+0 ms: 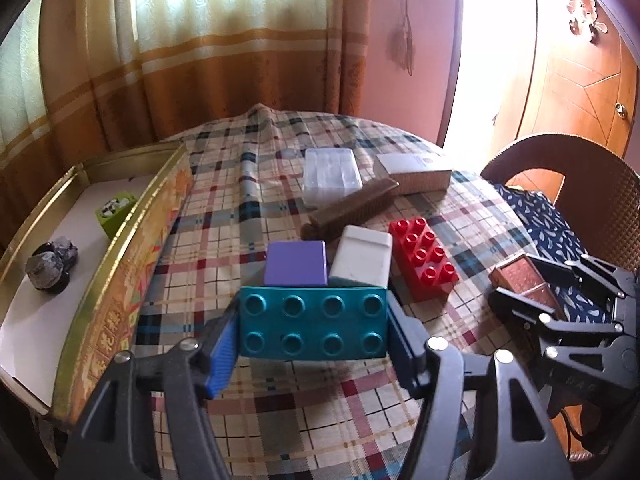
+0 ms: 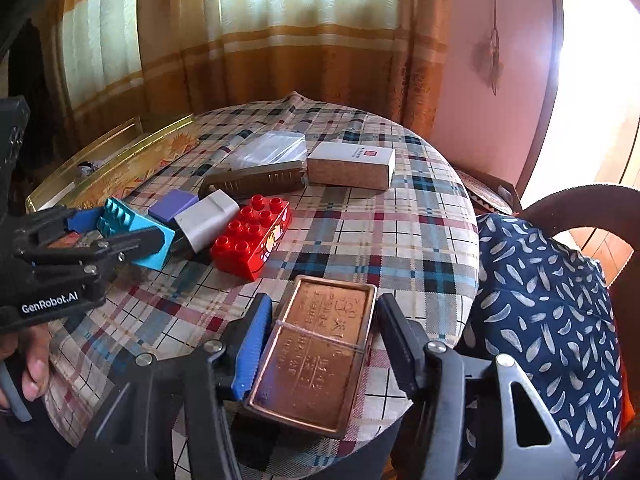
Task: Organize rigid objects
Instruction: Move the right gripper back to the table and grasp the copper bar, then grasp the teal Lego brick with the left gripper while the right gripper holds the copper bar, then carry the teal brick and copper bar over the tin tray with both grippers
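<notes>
A teal studded brick (image 1: 314,322) sits between the pads of my left gripper (image 1: 313,304), which is shut on its two short ends just above the checked tablecloth (image 1: 304,408). Behind it lie a purple block (image 1: 296,262), a white box (image 1: 362,258) and a red studded brick (image 1: 424,262). At the table's near right edge my right gripper (image 2: 324,300) is shut on a copper tin (image 2: 316,352) with a rubber band around it. The same tin (image 1: 520,280) shows tilted in the left wrist view.
A gold tin tray (image 1: 120,280) at the left holds a green cube (image 1: 114,210) and a dark stone (image 1: 52,266). Farther back lie a brown comb (image 1: 348,204), a clear case (image 1: 330,172) and a cardboard box (image 1: 416,172). A chair with blue cloth (image 2: 540,300) stands right.
</notes>
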The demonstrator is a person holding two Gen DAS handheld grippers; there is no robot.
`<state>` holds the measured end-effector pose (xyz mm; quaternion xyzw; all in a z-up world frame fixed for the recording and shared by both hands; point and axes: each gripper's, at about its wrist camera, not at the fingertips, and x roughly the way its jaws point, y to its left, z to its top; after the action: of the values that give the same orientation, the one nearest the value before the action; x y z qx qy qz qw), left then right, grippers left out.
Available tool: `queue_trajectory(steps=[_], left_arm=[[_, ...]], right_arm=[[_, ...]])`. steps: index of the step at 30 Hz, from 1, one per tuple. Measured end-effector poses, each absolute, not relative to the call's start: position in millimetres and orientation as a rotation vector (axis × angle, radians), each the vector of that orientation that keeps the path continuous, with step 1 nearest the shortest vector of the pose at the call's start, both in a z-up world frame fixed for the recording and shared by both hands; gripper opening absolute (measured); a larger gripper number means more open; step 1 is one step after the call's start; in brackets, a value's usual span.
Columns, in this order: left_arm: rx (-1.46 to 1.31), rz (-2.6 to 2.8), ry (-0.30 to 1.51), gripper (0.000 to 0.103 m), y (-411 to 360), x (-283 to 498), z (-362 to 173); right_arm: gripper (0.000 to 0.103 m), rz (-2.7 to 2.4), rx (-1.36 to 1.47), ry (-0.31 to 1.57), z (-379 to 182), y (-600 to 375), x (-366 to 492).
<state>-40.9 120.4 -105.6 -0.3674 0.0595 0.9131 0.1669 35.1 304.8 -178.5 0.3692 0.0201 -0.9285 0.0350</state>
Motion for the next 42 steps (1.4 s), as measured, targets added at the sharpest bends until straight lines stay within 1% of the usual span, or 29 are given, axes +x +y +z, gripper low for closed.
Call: queue_trajectory(steps=[3, 8, 25, 42], left_arm=[[-1.006, 2.624, 0.157, 0.064, 116.8, -36.8, -101.8], [-0.951, 2.666, 0.127, 0.064, 109.5, -32.6, -96.3], [-0.868, 2.724, 0.026, 0.064, 94.3, -25.6, -90.4], [-0.801, 2.755, -0.072, 0.064, 79.5, -20.1, -85.3]], right_arm=[[0.050, -2.844, 1.122, 0.083, -178.5, 300.9, 36.3], [0.047, -2.827, 1.089, 0.095, -179.6, 294.8, 38.8], [0.047, -2.777, 0.934, 0.124, -174.9, 267.4, 41.6], [0.047, -2.747, 0.849, 0.134, -166.5, 240.3, 33.3]])
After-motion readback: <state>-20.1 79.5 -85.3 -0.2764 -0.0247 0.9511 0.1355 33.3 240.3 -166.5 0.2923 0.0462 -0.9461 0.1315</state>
